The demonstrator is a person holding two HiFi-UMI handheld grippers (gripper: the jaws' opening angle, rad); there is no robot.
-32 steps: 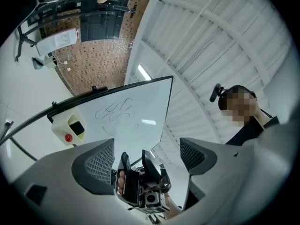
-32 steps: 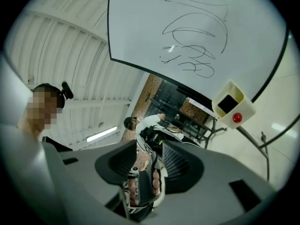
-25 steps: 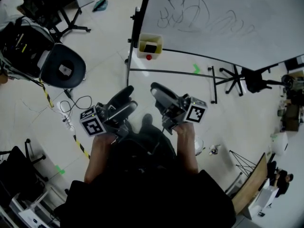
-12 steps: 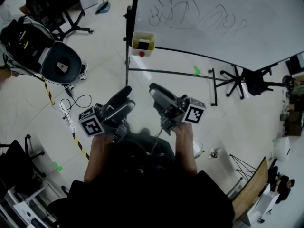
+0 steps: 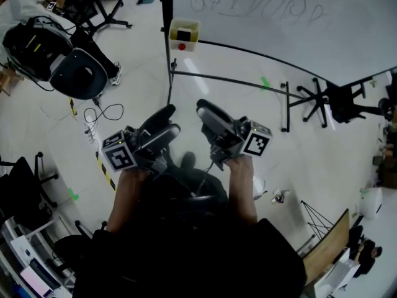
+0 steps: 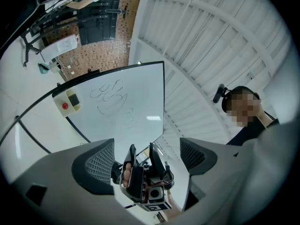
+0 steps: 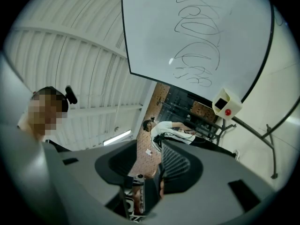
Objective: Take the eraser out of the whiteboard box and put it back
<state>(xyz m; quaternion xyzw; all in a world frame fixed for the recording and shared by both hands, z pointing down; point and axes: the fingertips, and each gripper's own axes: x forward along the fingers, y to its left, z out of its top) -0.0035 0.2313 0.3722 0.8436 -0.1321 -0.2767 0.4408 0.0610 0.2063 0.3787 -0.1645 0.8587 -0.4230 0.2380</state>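
The whiteboard (image 5: pixel 279 17) stands ahead, covered in scribbles. A pale yellow box (image 5: pixel 184 35) hangs at its lower left corner, with a black eraser (image 5: pixel 182 32) and a red round thing inside. My left gripper (image 5: pixel 169 121) and right gripper (image 5: pixel 205 113) are held side by side at waist height, well short of the box. In the left gripper view the box (image 6: pixel 70 101) shows far off at upper left, and the left gripper (image 6: pixel 145 153) is open and empty. In the right gripper view the box (image 7: pixel 226 104) is at the right, and the right gripper (image 7: pixel 150 165) has a gap with nothing in it.
A whiteboard stand post (image 5: pixel 169 73) and floor bar run under the box. A black office chair (image 5: pixel 80 73), loose cables (image 5: pixel 102 113) and striped floor tape (image 5: pixel 102 169) lie to the left. A black stool base (image 5: pixel 338 101) stands at the right. A seated person (image 7: pixel 171 128) works farther off.
Both grippers have travelled across the floor with the person, still side by side. The whiteboard and its box have slid toward the top of the head view. The jaws look unchanged.
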